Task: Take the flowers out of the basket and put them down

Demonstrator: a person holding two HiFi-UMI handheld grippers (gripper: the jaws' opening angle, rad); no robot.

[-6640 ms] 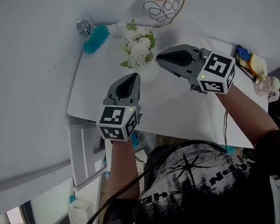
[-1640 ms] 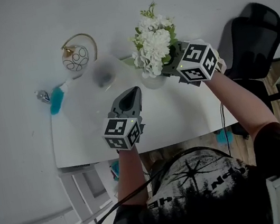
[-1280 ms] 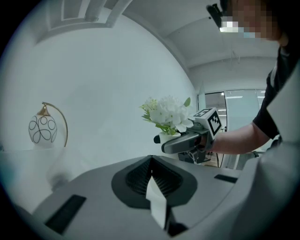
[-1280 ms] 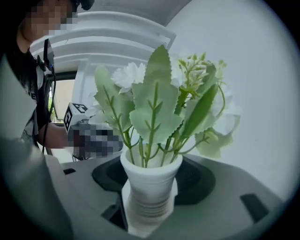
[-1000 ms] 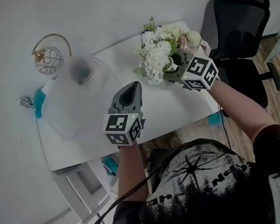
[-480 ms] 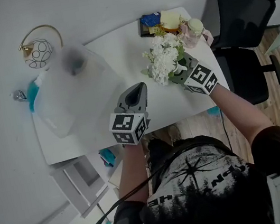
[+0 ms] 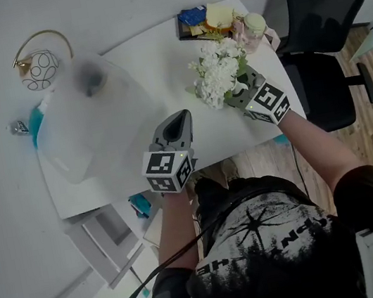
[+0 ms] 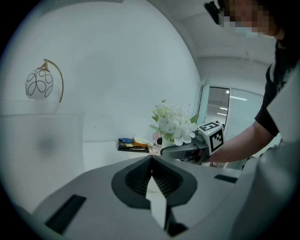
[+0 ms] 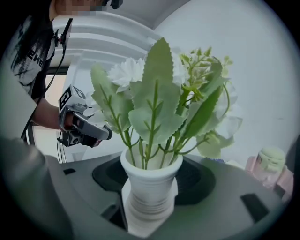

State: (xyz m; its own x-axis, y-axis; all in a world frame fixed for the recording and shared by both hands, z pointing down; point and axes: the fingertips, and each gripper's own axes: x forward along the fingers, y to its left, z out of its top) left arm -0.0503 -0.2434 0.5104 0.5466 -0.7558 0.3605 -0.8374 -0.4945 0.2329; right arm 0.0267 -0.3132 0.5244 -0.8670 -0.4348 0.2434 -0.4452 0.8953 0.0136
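Note:
White flowers (image 7: 220,74) with green leaves stand in a small white vase (image 9: 150,180). My right gripper (image 7: 234,92) is shut on that vase over the right part of the white table (image 7: 157,64); I cannot tell whether the vase touches the tabletop. In the right gripper view the jaws clasp the vase's ribbed body, and the flowers (image 9: 159,103) rise above my right gripper (image 9: 149,206). The translucent basket (image 7: 78,121) stands at the table's left. My left gripper (image 7: 179,117) is shut and empty near the front edge, between basket and flowers. The left gripper view shows the left gripper (image 8: 151,159), the flowers (image 8: 173,124) and the basket (image 8: 42,145).
A dark tray of small items (image 7: 203,22) and a pink bottle (image 7: 253,27) sit at the table's far right corner. A black office chair (image 7: 321,21) stands just beyond. An egg-shaped ornament on a gold hoop (image 7: 37,64) and a teal brush (image 7: 36,127) lie past the basket.
My right gripper has carried the vase of flowers away from the basket to the right side of the table. The left gripper has stayed shut in about the same place.

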